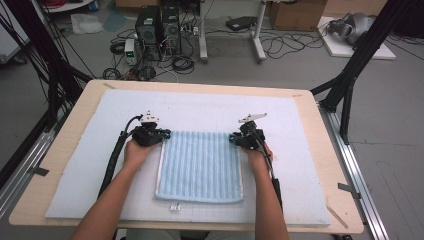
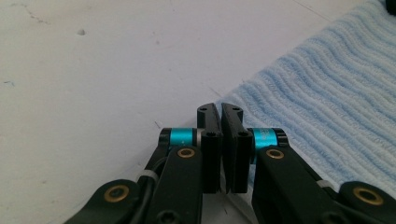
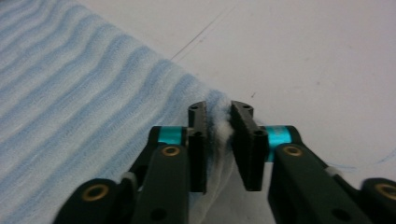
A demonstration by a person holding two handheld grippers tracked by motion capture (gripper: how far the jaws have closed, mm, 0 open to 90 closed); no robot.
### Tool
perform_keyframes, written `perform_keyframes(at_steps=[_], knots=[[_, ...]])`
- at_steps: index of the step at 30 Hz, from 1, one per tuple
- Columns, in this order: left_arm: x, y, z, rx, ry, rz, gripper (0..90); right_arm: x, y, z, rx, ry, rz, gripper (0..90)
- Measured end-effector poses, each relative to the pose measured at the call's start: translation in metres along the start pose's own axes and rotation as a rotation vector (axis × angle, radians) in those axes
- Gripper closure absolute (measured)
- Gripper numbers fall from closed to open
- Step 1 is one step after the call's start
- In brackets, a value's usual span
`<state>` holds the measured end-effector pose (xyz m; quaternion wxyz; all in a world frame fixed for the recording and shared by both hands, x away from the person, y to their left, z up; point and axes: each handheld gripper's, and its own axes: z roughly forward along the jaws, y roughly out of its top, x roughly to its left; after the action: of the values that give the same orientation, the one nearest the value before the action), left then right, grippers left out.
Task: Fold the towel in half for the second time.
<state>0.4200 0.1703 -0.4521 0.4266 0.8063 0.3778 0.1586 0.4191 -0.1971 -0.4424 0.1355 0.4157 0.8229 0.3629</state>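
Observation:
A light blue ribbed towel (image 1: 200,165) lies flat on the white mat (image 1: 200,105). My left gripper (image 1: 162,134) sits at the towel's far left corner. In the left gripper view its jaws (image 2: 220,109) are pressed together right where the towel (image 2: 327,93) ends, with the corner running in under the tips. My right gripper (image 1: 235,137) is at the far right corner. In the right gripper view a bunched fold of towel (image 3: 70,93) is pinched between its pads (image 3: 219,109).
The mat covers most of the wooden table (image 1: 320,150). A small white tag (image 1: 174,206) lies at the towel's near edge. Beyond the table, computers and cables (image 1: 160,30) stand on the floor, and black frame legs (image 1: 350,75) rise at the right.

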Motion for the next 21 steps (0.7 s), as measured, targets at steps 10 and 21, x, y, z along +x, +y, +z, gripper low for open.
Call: perform_keyframes(at_steps=[10, 21], knots=[[0.013, 0.002, -0.006, -0.091, 0.0, -0.121, 86.9, 0.004, 0.008, -0.001, -0.061, -0.063, -0.022, 85.7], [0.024, 0.018, -0.019, -0.197, -0.047, -0.176, 86.8, 0.002, 0.025, -0.018, -0.171, -0.067, -0.02, 85.3]])
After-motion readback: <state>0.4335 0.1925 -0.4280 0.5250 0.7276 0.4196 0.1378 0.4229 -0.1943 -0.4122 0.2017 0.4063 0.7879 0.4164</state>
